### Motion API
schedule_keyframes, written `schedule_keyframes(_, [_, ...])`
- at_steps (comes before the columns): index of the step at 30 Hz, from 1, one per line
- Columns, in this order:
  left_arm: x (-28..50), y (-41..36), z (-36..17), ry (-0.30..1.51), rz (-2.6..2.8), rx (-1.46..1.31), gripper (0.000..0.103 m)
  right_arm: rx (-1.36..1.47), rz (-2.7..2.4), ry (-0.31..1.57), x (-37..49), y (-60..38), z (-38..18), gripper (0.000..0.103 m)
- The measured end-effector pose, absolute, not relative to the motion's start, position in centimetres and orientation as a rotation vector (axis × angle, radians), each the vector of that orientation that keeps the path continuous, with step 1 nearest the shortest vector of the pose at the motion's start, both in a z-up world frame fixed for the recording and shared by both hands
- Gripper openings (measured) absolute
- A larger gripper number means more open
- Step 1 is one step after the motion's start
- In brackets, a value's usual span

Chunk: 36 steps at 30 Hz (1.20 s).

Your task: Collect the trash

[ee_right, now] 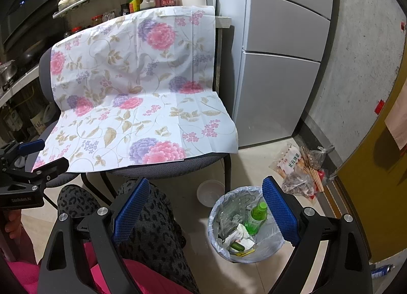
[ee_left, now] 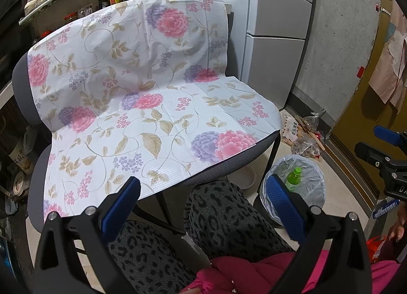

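The left gripper point(ee_left: 203, 207) and the right gripper point(ee_right: 206, 207) both hold their jaws wide with nothing between them. In the lower right of the right wrist view, the lined trash bin point(ee_right: 216, 220) already holds a green bottle point(ee_right: 256, 217), crumpled wrappers point(ee_right: 239, 236) and clear plastic. The flowered cloth point(ee_right: 137, 90) over the chair is bare. Left, by my judgement: the snack bags and skewers point(ee_right: 302, 166) on the floor at right, and a clear container point(ee_right: 209, 192) under the chair.
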<state>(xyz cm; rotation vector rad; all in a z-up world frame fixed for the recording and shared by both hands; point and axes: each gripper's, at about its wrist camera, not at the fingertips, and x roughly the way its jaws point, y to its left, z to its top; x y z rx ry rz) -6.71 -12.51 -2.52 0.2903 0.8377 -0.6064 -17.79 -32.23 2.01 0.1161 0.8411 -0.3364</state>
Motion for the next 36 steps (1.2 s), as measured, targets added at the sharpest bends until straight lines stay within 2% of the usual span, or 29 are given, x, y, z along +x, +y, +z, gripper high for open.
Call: schedule_keyframes(36, [-6.82,-12.1,-2.28,0.816,-0.595,0.286,0.096,0.122,-0.342,0.849,-17.55,-32.48,1.61,0.09])
